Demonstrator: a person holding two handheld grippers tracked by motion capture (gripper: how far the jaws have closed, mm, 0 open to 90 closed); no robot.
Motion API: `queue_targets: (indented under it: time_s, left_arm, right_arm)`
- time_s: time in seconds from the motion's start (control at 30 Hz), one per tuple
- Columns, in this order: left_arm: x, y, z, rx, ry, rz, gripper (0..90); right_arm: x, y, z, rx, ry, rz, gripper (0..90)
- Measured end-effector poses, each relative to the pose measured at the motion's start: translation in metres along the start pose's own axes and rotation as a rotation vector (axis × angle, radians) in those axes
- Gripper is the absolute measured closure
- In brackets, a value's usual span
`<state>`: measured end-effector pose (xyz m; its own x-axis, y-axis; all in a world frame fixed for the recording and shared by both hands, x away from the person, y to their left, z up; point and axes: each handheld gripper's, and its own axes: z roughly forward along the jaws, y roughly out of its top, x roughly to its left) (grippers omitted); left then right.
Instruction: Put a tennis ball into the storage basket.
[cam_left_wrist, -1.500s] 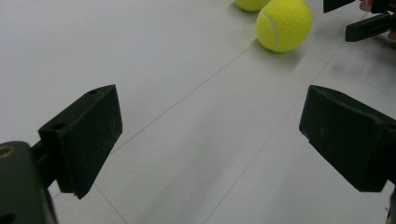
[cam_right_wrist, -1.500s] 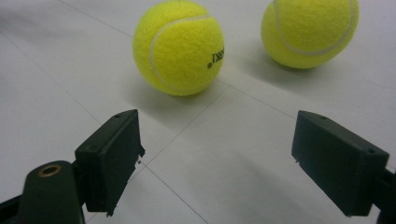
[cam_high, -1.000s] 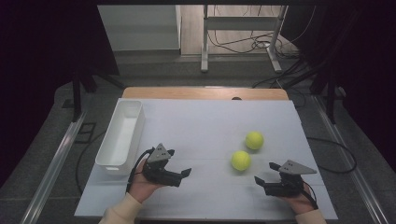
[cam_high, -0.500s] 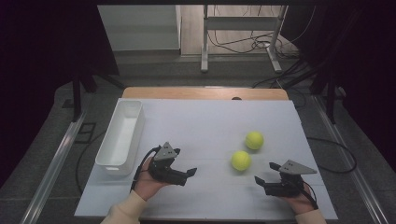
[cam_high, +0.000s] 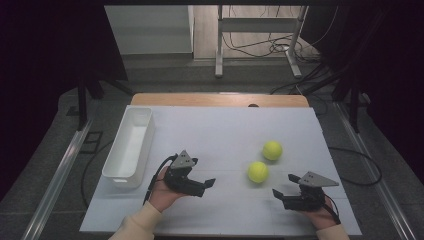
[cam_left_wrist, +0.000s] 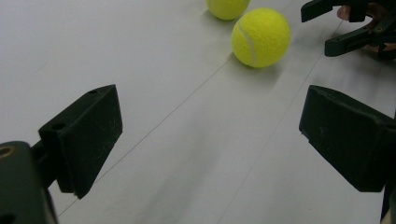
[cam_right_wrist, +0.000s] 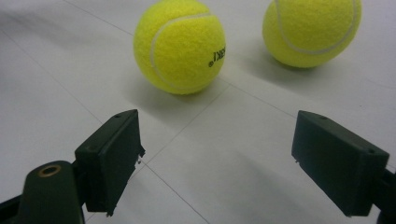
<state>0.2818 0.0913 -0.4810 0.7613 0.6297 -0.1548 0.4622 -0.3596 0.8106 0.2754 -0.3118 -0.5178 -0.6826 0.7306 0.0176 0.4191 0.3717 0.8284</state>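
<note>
Approach step: the left gripper (cam_high: 207, 184) and right gripper (cam_high: 278, 194) both hover low with fingers wide and empty, aimed at the nearer tennis ball (cam_high: 258, 171) on the table (cam_high: 215, 130) between them; next, one must straddle it and close

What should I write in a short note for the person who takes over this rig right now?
Left gripper: open, empty, aimed at the near tennis ball.
Right gripper: open, empty, low over the table, just before the same ball.
Far tennis ball lies beyond it, apart from it.
White bin sits at the left edge, nothing visible inside.
Done: nothing picked up yet.
Left: probably grasp each ball and put it in the bin.
</note>
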Motion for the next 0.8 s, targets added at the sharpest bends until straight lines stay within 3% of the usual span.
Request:
queue_targets:
  time_s: [0.8]
  left_arm:
    - [-0.007,0.013,0.017,0.011,-0.035,0.016,6.7]
  right_arm:
    - [0.000,0.000,0.000,0.000,0.007,0.001,16.3]
